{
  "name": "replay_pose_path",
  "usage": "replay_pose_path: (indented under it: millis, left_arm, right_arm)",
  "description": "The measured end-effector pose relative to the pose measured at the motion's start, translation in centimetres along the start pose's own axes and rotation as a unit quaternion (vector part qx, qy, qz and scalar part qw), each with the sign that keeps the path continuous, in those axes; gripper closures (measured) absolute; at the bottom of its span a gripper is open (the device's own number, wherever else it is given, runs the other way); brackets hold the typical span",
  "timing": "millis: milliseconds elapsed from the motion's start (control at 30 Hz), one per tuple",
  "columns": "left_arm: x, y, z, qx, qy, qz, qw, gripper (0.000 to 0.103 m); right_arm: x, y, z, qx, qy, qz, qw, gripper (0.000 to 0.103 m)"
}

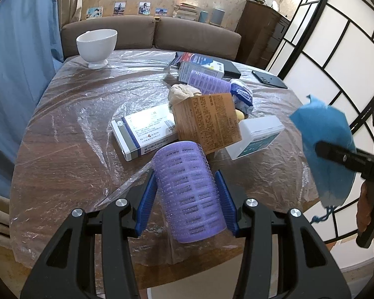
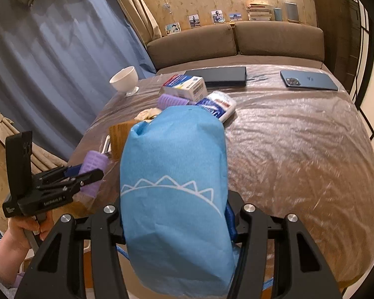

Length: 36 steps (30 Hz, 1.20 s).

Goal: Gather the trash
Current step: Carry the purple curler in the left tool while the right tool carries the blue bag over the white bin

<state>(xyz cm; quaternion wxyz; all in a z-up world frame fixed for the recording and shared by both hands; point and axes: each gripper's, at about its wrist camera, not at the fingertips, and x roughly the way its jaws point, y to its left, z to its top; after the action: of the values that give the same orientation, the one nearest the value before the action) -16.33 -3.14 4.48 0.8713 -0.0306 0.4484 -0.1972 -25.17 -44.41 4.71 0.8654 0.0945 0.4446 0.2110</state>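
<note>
My left gripper is shut on a purple hair roller, its blue pads pressing both sides just above the table's near edge. The same roller shows in the right wrist view, clamped in the left gripper. My right gripper is shut on a blue fabric drawstring bag that stands up and hides its fingers. The bag hangs at the right in the left wrist view. Behind lie a brown carton, a white medicine box, a second purple roller and a tissue pack.
The table is covered in clear plastic film. A white bowl stands at its far left corner. A dark flat case, a blue phone, a white plastic box and a blue-red box also lie there. A brown sofa runs behind.
</note>
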Motion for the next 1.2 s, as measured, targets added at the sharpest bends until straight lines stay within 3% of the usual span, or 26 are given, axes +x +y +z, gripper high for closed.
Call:
replay_pose_path:
  millis: [633, 1200]
  left_arm:
    - [-2.9, -1.1, -2.3, 0.031, 0.0, -0.02, 0.9993, 0.054]
    - [-4.5, -2.6, -6.4, 0.072, 0.033, -0.04, 0.9961, 0.054]
  right_arm:
    - [-0.8, 3.9, -5.7, -0.001, 0.039, 0.005, 0.999, 0.05]
    - [-1.1, 6.4, -10.2, -0.008, 0.082, 0.008, 0.997, 0.05]
